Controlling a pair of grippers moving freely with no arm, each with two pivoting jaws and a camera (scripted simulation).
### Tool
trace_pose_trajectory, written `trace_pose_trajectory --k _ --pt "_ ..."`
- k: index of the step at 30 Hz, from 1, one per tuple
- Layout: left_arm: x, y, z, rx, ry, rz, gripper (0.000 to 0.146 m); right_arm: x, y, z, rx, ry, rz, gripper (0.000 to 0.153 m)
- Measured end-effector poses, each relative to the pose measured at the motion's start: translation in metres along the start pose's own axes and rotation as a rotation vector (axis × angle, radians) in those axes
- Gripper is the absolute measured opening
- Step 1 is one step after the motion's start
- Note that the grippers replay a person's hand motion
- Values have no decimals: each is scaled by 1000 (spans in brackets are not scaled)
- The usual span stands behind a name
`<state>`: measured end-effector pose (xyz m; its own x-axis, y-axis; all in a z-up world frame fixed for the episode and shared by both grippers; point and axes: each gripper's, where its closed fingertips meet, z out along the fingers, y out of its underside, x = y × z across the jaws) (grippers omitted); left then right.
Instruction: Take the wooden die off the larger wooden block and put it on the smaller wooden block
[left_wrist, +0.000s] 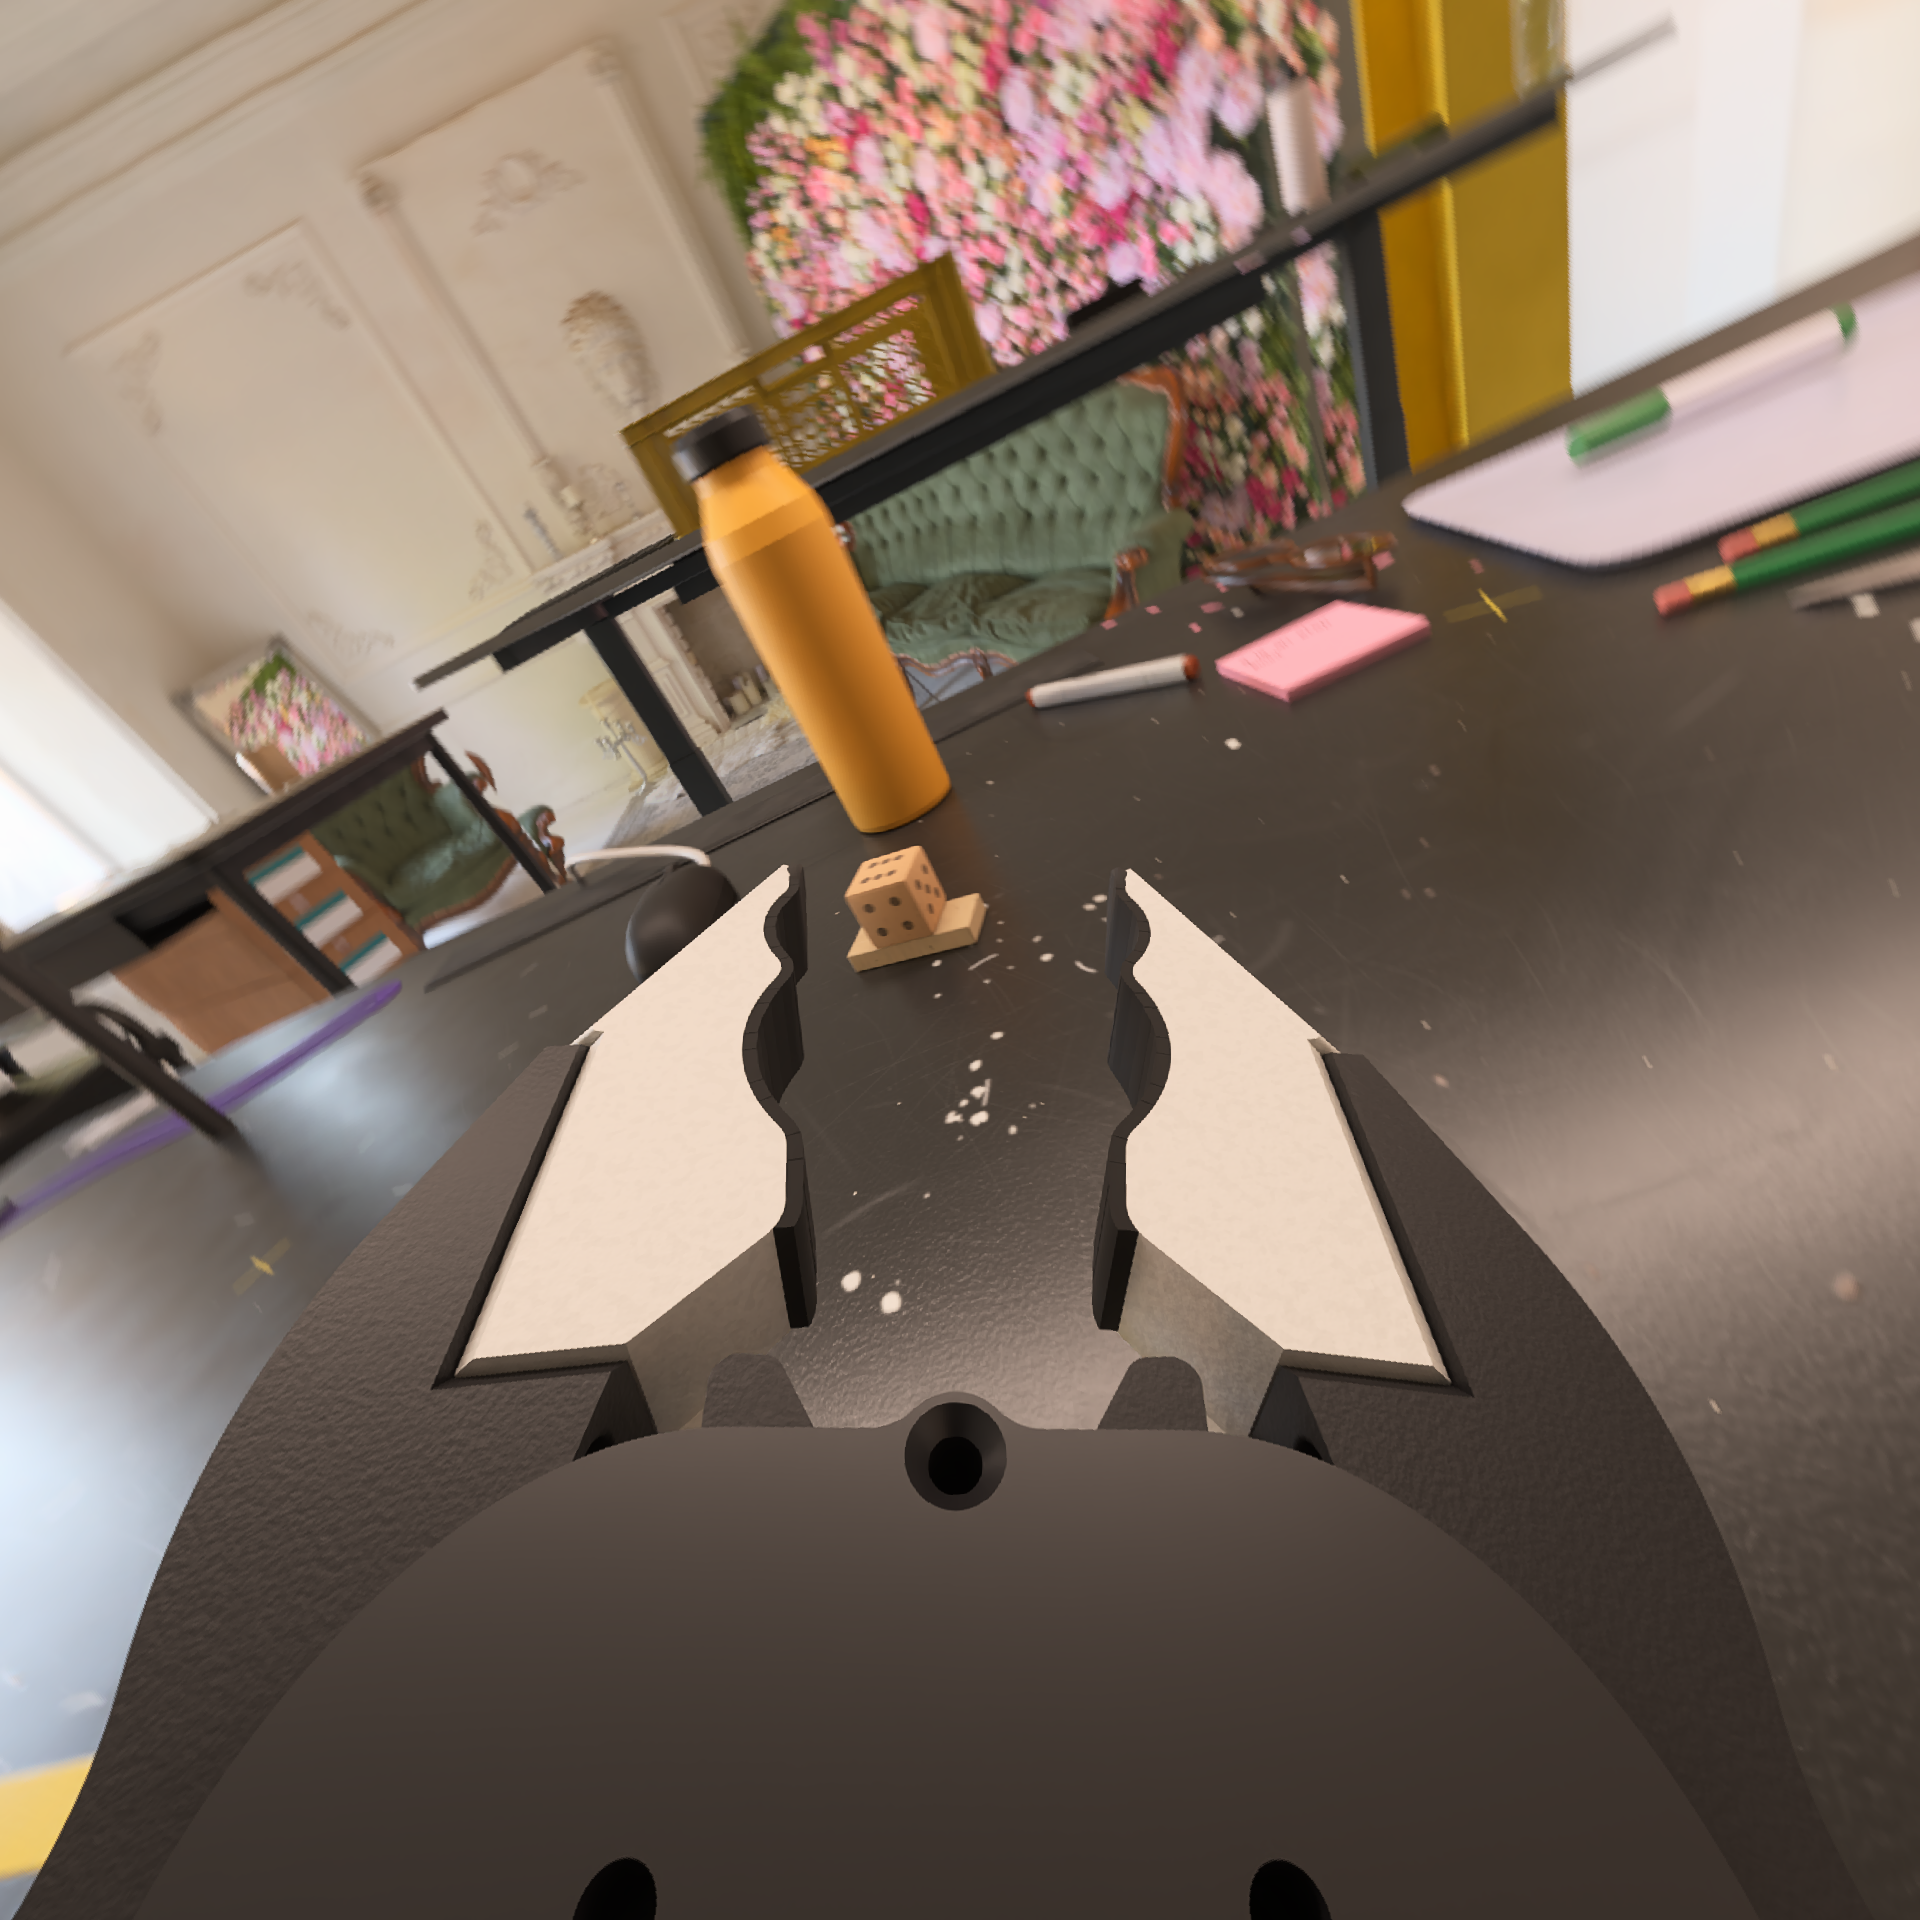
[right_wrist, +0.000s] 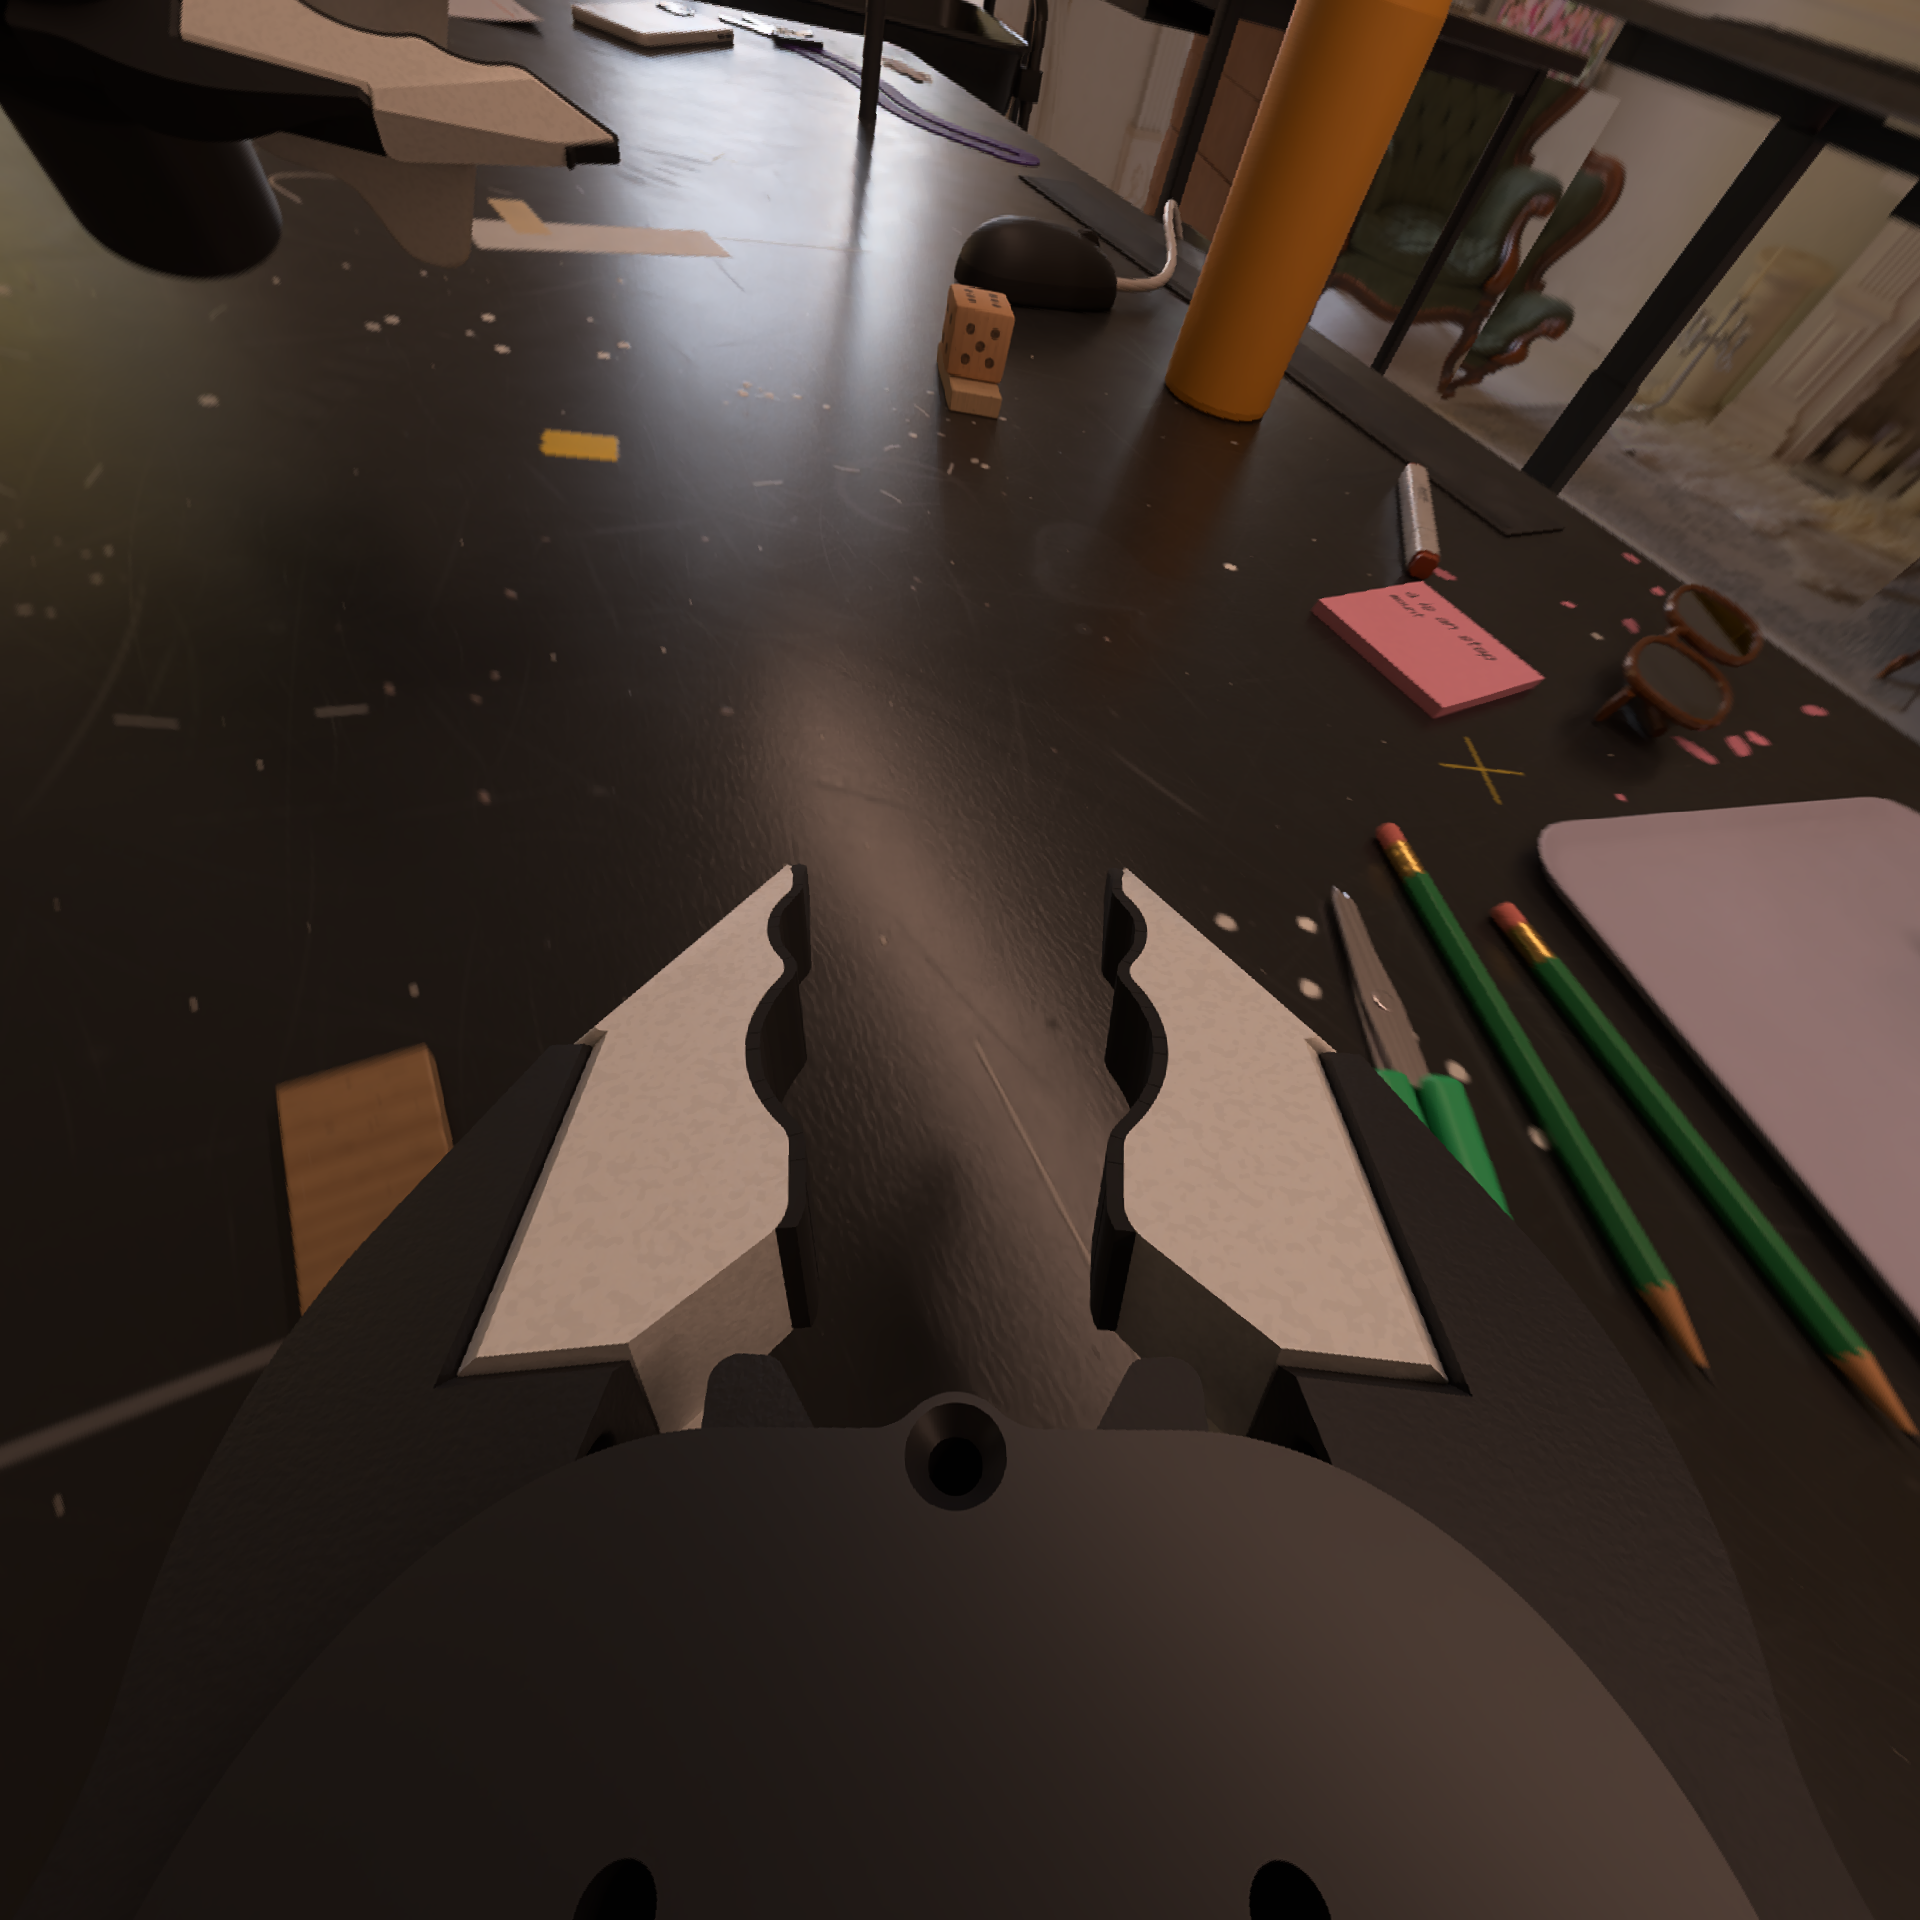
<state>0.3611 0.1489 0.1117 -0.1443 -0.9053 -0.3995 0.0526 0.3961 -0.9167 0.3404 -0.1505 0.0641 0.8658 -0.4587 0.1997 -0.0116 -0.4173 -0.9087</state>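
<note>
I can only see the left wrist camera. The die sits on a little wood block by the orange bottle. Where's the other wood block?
Observer: The right wrist view shows it. The other wooden block lies flat on the table, just left of the right gripper.
Operator: Is that gripper holding anything?
Observer: No, its jaws stand open with nothing between them.
Operator: Is stuff in the way between it and the die?
Observer: No, only bare dark tabletop lies between that gripper and the wooden die.
</note>
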Motion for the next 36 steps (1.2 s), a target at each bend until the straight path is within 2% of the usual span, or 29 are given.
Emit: trace_pose_trajectory --k 3,5,10,14,17,21,26,32,33,36 --pt "-21 3 -1 43 -40 -178 60 -9 -19 26 15 -36 47 53" --pt "-26 2 -2 66 -48 -228 61 -15 -36 55 -9 -88 61 53" --pt "-31 -2 -3 80 -72 -183 53 -16 -92 154 -78 -194 54 56" --pt "-43 -2 -8 89 -116 -178 42 -13 -122 236 -159 -259 74 57" --pt "-56 0 -12 90 -155 -195 37 -8 -132 289 -218 -271 97 57" --pt "-71 1 -18 100 -203 -225 36 -2 -124 341 -363 -266 95 61" --pt "-77 0 -20 132 -206 -305 36 6 -111 374 -463 -233 78 64" --pt "-75 -2 -19 139 -195 -315 36 10 -102 386 -537 -232 90 66" --pt "-75 -2 -19 140 -194 -317 36 8 -102 386 -544 -245 103 63" --pt "-75 -1 -18 142 -187 -332 36 4 -102 385 -553 -278 130 38"
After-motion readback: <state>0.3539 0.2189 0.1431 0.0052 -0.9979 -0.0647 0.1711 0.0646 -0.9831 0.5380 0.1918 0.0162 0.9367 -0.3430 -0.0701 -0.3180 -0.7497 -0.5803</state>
